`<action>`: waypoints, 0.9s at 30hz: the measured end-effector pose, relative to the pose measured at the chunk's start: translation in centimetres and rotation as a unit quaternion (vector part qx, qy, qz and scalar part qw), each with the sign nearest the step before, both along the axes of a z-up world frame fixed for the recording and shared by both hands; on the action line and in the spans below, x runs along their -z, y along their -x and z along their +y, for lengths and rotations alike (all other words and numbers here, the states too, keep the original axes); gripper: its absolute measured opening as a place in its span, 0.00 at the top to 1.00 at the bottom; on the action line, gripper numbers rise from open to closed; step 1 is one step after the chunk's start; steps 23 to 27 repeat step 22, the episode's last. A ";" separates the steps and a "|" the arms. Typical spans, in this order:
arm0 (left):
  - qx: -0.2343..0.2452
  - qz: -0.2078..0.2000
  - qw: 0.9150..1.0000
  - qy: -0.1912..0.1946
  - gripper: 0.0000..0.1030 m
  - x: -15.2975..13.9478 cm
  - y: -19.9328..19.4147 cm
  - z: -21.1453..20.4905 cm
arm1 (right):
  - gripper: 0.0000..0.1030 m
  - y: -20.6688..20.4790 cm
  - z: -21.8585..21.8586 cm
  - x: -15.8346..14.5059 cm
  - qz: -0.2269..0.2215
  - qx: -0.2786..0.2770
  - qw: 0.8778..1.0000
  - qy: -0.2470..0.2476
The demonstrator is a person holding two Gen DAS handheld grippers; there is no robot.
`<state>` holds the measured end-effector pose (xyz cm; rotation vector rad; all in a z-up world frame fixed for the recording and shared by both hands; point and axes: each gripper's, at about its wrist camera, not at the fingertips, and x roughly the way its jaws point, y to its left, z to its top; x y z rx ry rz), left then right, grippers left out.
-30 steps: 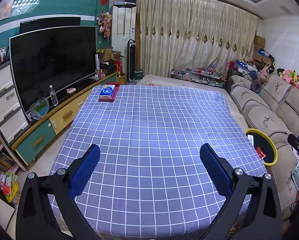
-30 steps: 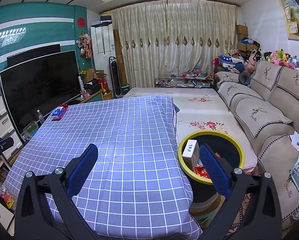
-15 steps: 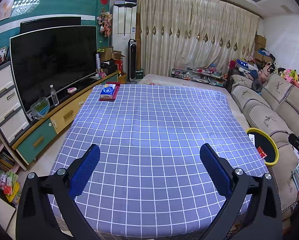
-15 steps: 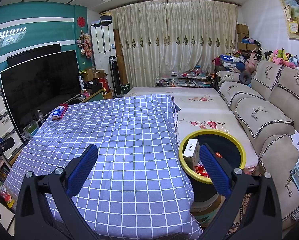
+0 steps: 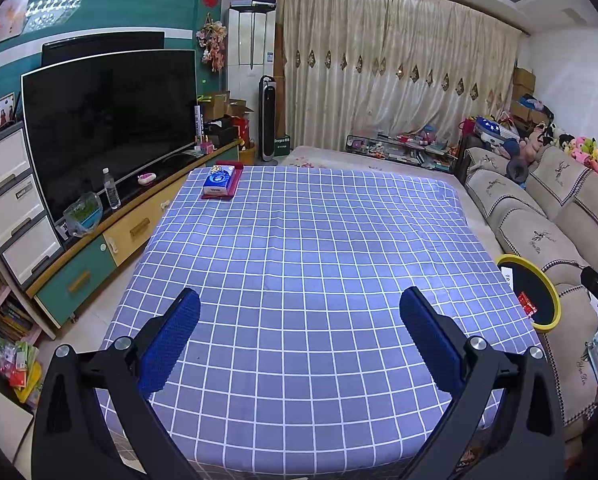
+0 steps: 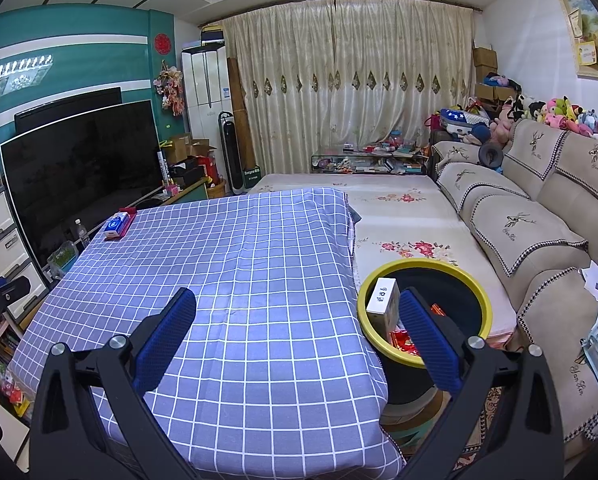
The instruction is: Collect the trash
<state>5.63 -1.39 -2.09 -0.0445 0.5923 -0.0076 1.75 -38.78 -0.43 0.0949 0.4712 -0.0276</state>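
Observation:
A black bin with a yellow rim (image 6: 481,300) stands on the floor at the table's right side; a white box (image 6: 383,300) and red wrappers (image 6: 403,340) lie inside it. The bin's rim also shows in the left wrist view (image 5: 553,300). My left gripper (image 5: 299,332) is open and empty above the near part of the blue checked tablecloth (image 5: 299,240). My right gripper (image 6: 297,328) is open and empty above the table's near right edge, its right finger in front of the bin. A blue tissue pack (image 5: 219,180) lies on a red tray at the far left corner.
A TV (image 5: 107,120) on a low cabinet (image 5: 131,232) runs along the left. A beige sofa (image 6: 539,220) stands on the right, with a floral mat (image 6: 403,216) between it and the table. Curtains and clutter fill the back.
Both grippers stay open and nearly still. The left view has drifted slightly, so the bin sits a little further right.

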 end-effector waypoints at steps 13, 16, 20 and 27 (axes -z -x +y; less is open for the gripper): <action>0.019 0.011 1.000 0.013 0.05 0.6 -1.6 -0.3 | 0.06 -0.6 0.0 0.5 0.004 -0.006 1.000 -0.005; 0.013 0.026 0.999 0.017 0.05 1.0 -3.3 0.0 | 0.06 -1.7 0.2 0.6 0.009 -0.012 1.000 -0.003; -0.005 0.042 0.999 -0.001 0.05 1.9 -8.0 1.1 | 0.06 -5.7 0.8 0.6 0.031 -0.050 0.998 -0.017; -0.020 0.044 0.999 -0.025 0.05 2.7 -11.4 1.8 | 0.06 -9.0 1.7 0.7 0.045 -0.066 0.997 -0.016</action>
